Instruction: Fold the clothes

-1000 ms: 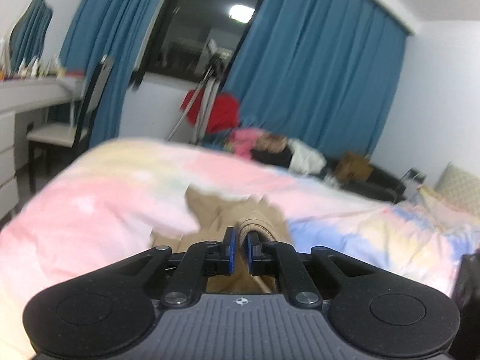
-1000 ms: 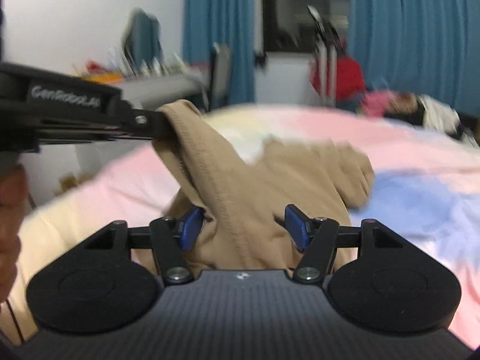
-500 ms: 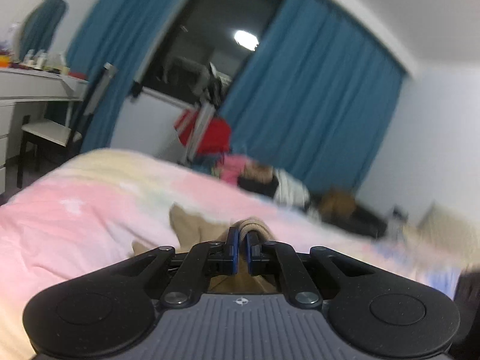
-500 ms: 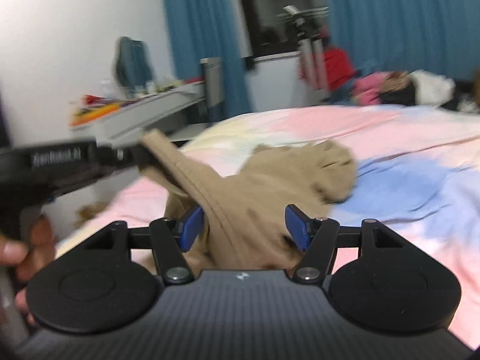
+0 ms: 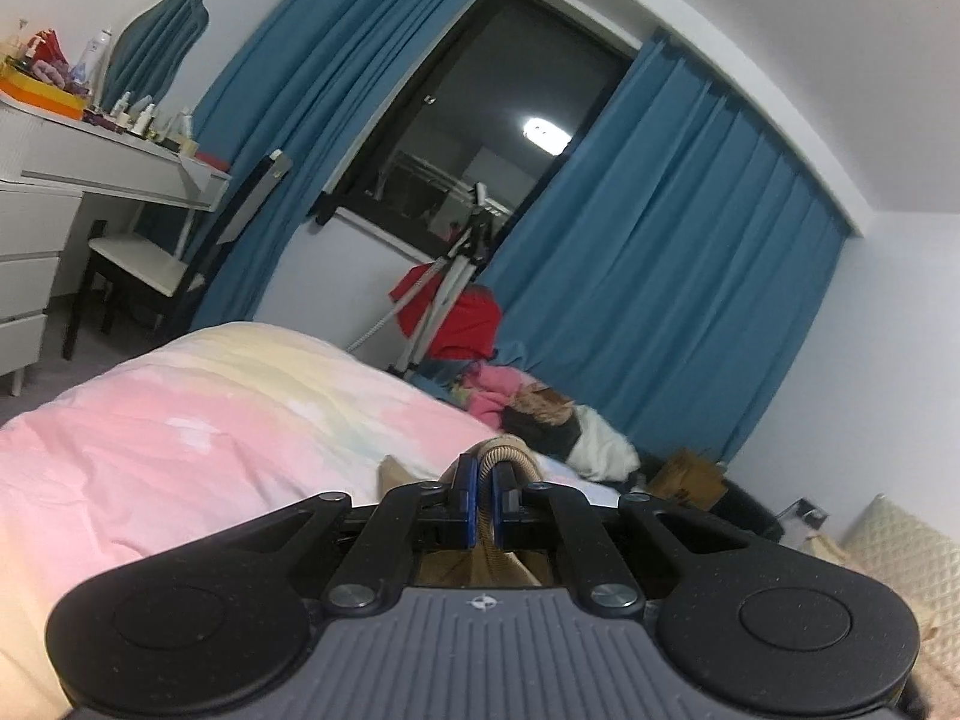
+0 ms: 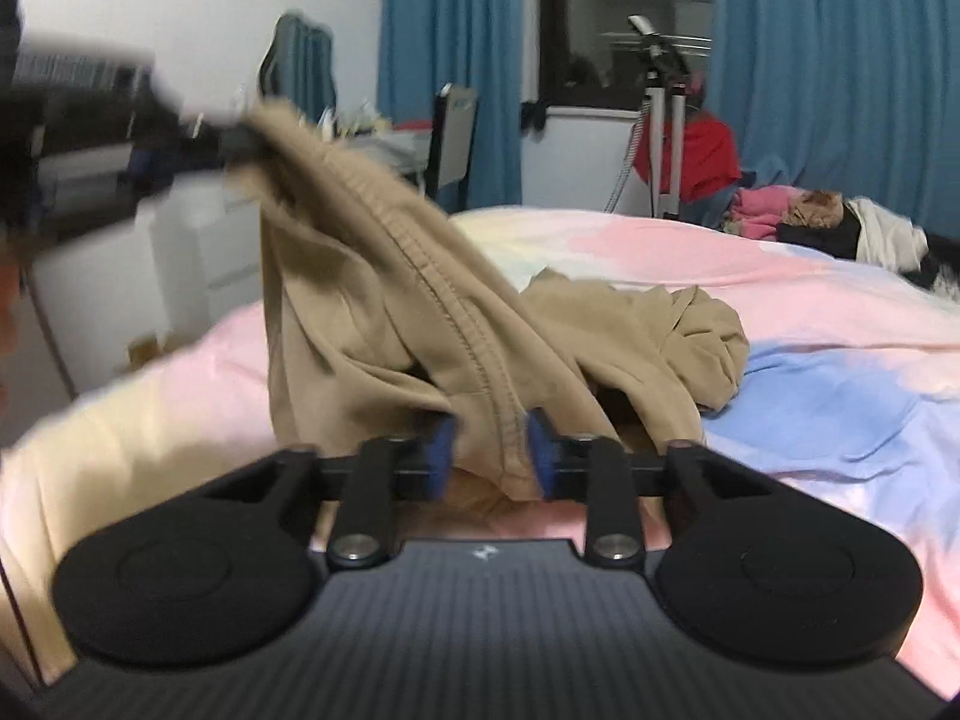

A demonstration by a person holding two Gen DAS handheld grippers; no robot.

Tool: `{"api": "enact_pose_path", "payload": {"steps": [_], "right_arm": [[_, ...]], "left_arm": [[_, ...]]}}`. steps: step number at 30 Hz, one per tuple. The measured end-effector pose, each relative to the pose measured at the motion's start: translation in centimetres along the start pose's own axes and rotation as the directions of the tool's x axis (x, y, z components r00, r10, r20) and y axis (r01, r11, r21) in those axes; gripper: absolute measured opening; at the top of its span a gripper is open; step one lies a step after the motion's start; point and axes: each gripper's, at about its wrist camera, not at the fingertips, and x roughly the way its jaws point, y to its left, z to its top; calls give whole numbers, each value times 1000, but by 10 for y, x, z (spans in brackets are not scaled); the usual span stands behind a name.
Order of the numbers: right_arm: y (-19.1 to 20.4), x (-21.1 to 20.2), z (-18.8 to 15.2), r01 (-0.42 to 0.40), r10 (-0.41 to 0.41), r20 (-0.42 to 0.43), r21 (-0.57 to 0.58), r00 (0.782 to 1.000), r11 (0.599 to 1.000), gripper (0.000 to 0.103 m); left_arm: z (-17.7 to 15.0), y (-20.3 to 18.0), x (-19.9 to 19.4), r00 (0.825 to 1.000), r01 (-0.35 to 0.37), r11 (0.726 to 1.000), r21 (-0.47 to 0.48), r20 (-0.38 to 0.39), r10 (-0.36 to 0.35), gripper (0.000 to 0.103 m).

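Observation:
A tan garment [image 6: 360, 312] lies partly heaped on the pastel bed cover [image 6: 810, 396], with one seamed edge pulled up and to the left. My left gripper [image 5: 485, 501] is shut on a fold of that tan cloth [image 5: 510, 456]. In the right wrist view the left gripper [image 6: 240, 138] shows blurred at upper left, holding the raised corner. My right gripper [image 6: 491, 450] sits low at the near end of the seam. Its jaws are closing and the blue pads [image 6: 441, 450] pinch the bunched seam between them.
A white desk with drawers [image 5: 36, 228] and a chair [image 5: 180, 264] stand left of the bed. A tripod [image 5: 444, 294], a red cloth and a pile of clothes [image 5: 540, 420] lie beyond the bed's far side under blue curtains. A cream pillow [image 5: 900, 546] is at right.
My left gripper has risen and rolled, lifting the garment's corner higher. The right gripper's jaws have narrowed from wide apart onto the seam.

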Motion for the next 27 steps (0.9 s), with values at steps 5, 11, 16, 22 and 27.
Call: {"api": "enact_pose_path", "payload": {"steps": [5,11,16,22,27], "right_arm": [[-18,-11,5,-11,8,20,113,1000,994,17],[-37,-3,5,-59,62,-6,250,998,967,16],[-48,0,3,-92,105,-18,345,994,934,17],[-43,3,1,-94,121,-58,336,991,937,18],[-45,4,-2,-96,127,-69,346,989,933,18]], "left_arm": [[-2,13,14,997,-47,998,-31,-69,44,7],[-7,8,8,980,-84,996,-11,-182,81,56],[-26,9,-11,971,-11,989,-145,-238,-24,77],[-47,15,22,961,4,977,-214,-268,-62,71],[-56,30,50,951,34,952,-303,-284,-125,32]]}}
